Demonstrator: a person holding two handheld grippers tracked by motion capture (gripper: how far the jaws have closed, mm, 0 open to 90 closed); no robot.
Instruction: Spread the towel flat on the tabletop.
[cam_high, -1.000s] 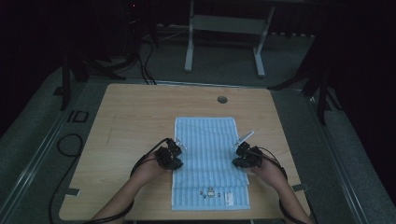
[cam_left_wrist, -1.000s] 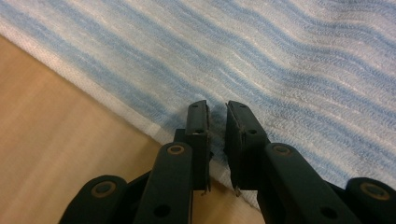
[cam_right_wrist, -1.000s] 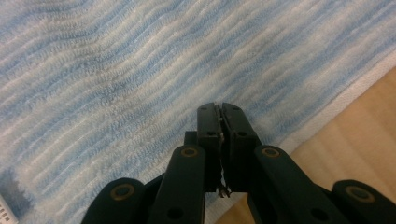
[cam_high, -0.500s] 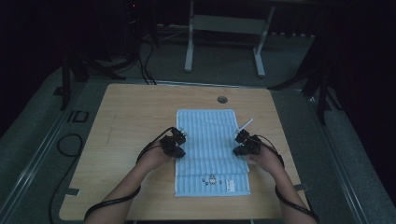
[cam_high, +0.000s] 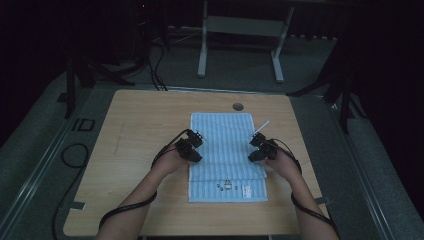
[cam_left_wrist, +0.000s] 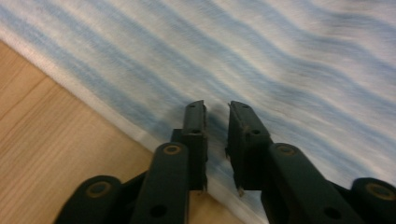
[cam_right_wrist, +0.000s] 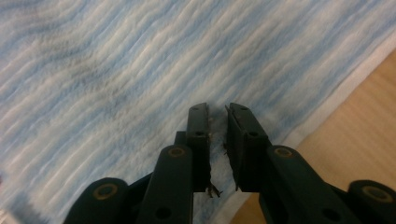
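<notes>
On the wooden bench (cam_high: 140, 130), a blue-and-white striped towel (cam_high: 225, 135) is laid flat, partly folded, with both grippers at its side edges.
From above, the left gripper (cam_high: 195, 141) and right gripper (cam_high: 256, 145) are seen over opposite edges; a printed label (cam_high: 227, 186) near the front hem and a round grommet hole (cam_high: 238, 106) beyond. In the gripper views, fleecy ribbed pile and a white hem are shown, and each pair of fingers (cam_left_wrist: 196, 122) (cam_right_wrist: 198, 122) has just been opening to a narrow gap, with nothing pinched.
</notes>
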